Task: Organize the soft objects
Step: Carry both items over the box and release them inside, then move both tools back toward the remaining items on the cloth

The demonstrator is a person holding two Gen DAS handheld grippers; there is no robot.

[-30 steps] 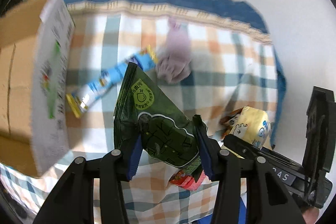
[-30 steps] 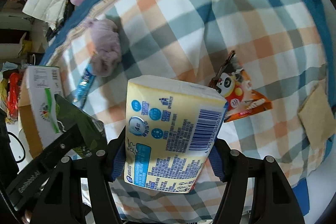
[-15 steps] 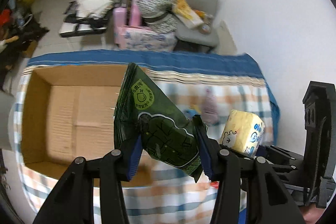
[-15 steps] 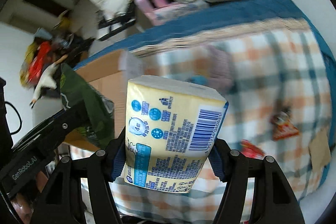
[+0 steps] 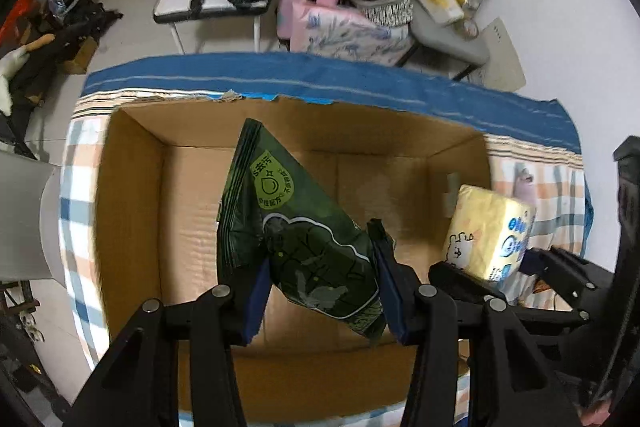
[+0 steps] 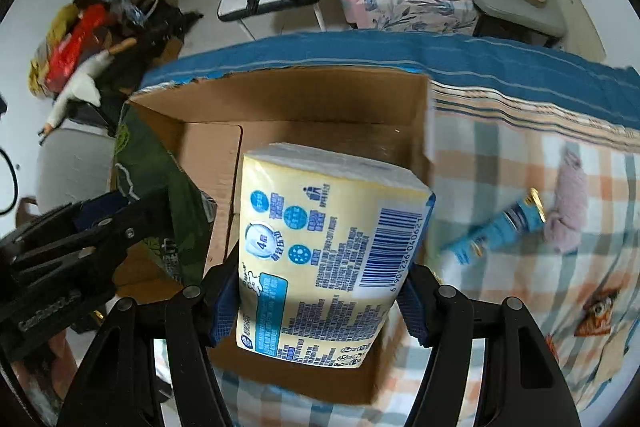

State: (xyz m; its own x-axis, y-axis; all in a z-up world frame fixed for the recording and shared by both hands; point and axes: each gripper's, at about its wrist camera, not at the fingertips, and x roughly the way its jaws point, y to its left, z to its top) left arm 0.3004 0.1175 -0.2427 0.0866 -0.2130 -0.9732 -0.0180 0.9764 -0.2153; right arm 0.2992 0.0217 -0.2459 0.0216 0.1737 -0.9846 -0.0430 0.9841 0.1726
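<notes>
The left gripper (image 5: pixel 320 291) is closed on a green snack bag (image 5: pixel 296 227) and holds it above the open cardboard box (image 5: pixel 132 211), probably because the soft things are collected there. To the right, the right gripper (image 6: pixel 316 291) squeezes a yellow tissue pack (image 6: pixel 328 251) over the box's right part, while a blue packet (image 6: pixel 496 231) and a pink cloth (image 6: pixel 568 211) lie on the checked tablecloth (image 6: pixel 500 155). The held items hide part of the box floor, and the blue packet is blurred

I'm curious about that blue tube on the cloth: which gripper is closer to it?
Right. The right gripper, holding the tissue pack, is over the box's right edge, beside the blue tube. The left gripper, with the green pouch, is over the box's middle, farther away.
</notes>
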